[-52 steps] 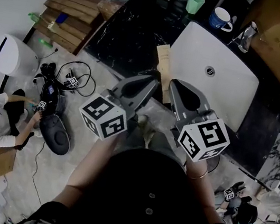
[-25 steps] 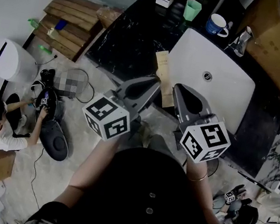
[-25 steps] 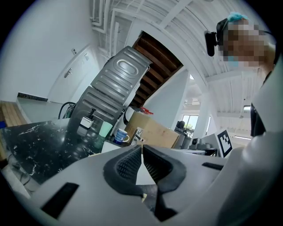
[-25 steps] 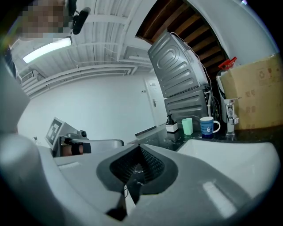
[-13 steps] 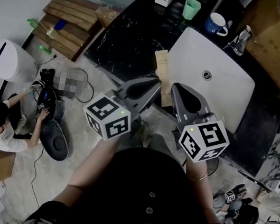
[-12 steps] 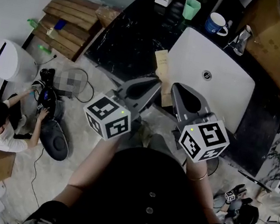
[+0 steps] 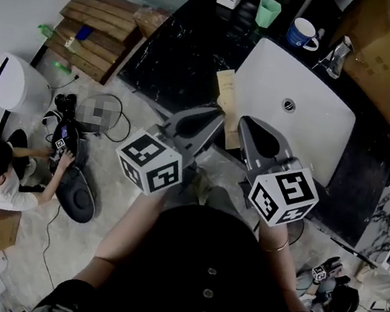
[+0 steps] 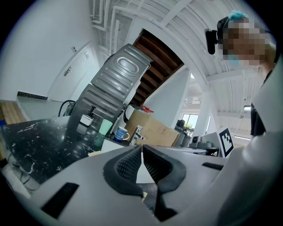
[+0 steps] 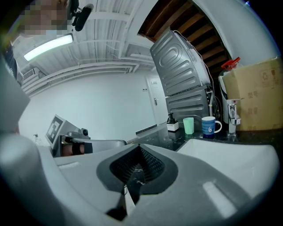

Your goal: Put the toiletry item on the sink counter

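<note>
**Both grippers shut and empty, short of the sink counter**

My left gripper (image 7: 213, 116) and right gripper (image 7: 245, 123) hang at frame centre, jaws pressed together on nothing. The likely toiletry item, a tan box (image 7: 224, 89), lies on the black counter (image 7: 177, 44) against the left rim of the white basin (image 7: 312, 127). I judge the placing either done or not begun, and I cannot tell which. Moving it would need 1 gripper to open and reach forward. The grippers hide the box's lower end, and its print is unreadable.
</note>
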Demonstrator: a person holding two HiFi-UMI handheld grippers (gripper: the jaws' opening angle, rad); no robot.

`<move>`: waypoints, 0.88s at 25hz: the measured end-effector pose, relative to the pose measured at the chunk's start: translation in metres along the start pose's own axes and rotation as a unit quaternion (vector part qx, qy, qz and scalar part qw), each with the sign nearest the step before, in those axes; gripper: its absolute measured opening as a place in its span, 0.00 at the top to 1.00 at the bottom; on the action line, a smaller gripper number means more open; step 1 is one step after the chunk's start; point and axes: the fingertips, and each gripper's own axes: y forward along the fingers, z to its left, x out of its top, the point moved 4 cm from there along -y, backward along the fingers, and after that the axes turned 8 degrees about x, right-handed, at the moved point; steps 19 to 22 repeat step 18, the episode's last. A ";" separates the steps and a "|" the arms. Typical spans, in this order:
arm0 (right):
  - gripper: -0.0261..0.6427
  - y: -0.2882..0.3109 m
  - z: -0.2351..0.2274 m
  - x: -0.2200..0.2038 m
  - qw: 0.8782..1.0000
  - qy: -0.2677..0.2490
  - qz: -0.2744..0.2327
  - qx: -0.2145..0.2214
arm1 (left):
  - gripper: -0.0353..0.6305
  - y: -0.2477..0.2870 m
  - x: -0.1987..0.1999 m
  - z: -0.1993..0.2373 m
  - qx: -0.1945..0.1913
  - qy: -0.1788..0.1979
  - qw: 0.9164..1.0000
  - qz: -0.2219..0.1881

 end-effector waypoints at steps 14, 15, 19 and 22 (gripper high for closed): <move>0.95 0.002 0.000 -0.002 1.000 0.008 -0.003 0.004 | 0.92 0.001 0.000 0.000 -0.006 0.001 1.000 0.000; 0.95 0.002 0.000 -0.002 1.000 0.009 -0.004 0.004 | 0.92 0.001 0.000 0.001 -0.005 0.002 1.000 0.000; 0.95 0.003 -0.001 -0.002 1.000 0.014 -0.005 0.006 | 0.92 0.001 0.000 0.002 -0.001 0.003 1.000 0.002; 0.95 0.003 -0.001 -0.002 1.000 0.014 -0.005 0.006 | 0.92 0.001 0.000 0.002 -0.001 0.003 1.000 0.002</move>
